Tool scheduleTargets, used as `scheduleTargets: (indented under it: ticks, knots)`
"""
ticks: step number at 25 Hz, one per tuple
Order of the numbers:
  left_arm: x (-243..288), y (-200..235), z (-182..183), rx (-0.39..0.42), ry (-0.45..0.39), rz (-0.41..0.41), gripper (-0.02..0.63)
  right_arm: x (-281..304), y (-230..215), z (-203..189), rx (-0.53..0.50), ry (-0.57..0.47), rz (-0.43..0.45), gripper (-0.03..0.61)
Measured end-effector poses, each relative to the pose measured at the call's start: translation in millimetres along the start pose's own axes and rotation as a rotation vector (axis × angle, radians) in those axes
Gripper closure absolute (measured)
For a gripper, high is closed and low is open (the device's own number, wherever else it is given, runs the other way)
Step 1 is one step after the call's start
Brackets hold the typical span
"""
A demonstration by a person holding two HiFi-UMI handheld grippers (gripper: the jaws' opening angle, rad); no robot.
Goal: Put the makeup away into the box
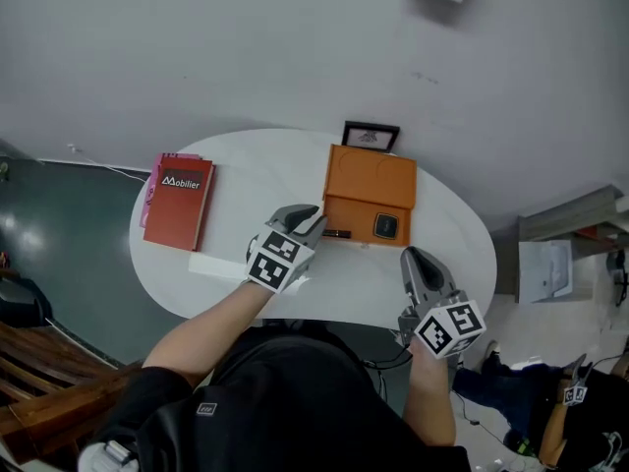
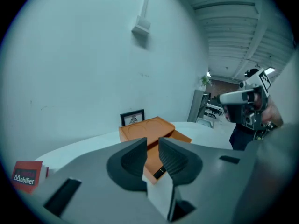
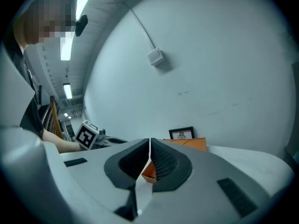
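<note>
Orange box (image 1: 370,187) stands open on the white surface (image 1: 246,180). A slim dark makeup stick (image 1: 337,233) lies crosswise on its front part, just right of the left tool (image 1: 309,220), whose jaws are slightly apart and empty. The right tool (image 1: 415,258), jaws together, is farther off.

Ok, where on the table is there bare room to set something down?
Bare table between the red book and the orange box, and right of the box toward the edge. Crowded at the box's front, where the left gripper hovers; a picture frame stands behind it.
</note>
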State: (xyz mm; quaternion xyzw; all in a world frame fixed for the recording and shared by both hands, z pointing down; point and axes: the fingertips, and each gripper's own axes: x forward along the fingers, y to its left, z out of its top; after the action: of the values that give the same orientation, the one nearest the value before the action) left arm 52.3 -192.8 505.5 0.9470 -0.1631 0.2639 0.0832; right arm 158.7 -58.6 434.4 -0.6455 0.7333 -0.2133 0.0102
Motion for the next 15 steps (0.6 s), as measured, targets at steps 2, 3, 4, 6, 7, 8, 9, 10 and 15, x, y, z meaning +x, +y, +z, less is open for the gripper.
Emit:
scheduleTargets:
  ticks: [2, 3, 4, 6, 7, 8, 9, 10, 15]
  knots:
    - [-29, 7, 10, -0.005, -0.036, 0.017, 0.546, 11, 23, 9, -0.094, 0.025, 0.037, 0.540]
    - [-44, 12, 15, -0.001, -0.055, 0.028, 0.554, 18, 36, 16, -0.147, 0.027, 0.060, 0.540]
    - [-59, 19, 20, 0.003, -0.073, 0.040, 0.561, 24, 49, 25, -0.194, 0.019, 0.082, 0.540]
    - [-90, 34, 26, 0.001, -0.108, 0.066, 0.566, 36, 73, 45, -0.246, -0.024, 0.114, 0.540]
    - [-106, 42, 28, -0.002, -0.125, 0.080, 0.568, 41, 85, 55, -0.247, -0.051, 0.123, 0.540]
    - [-121, 51, 30, -0.005, -0.141, 0.093, 0.569, 46, 97, 64, -0.239, -0.080, 0.130, 0.540]
    - [-135, 59, 32, -0.007, -0.154, 0.103, 0.571, 51, 108, 73, -0.228, -0.109, 0.135, 0.540]
    - [-148, 65, 33, -0.007, -0.161, 0.108, 0.571, 55, 117, 80, -0.216, -0.134, 0.138, 0.540]
    - [-200, 77, 39, 0.008, -0.195, 0.095, 0.574, 68, 159, 99, -0.111, -0.235, 0.163, 0.541]
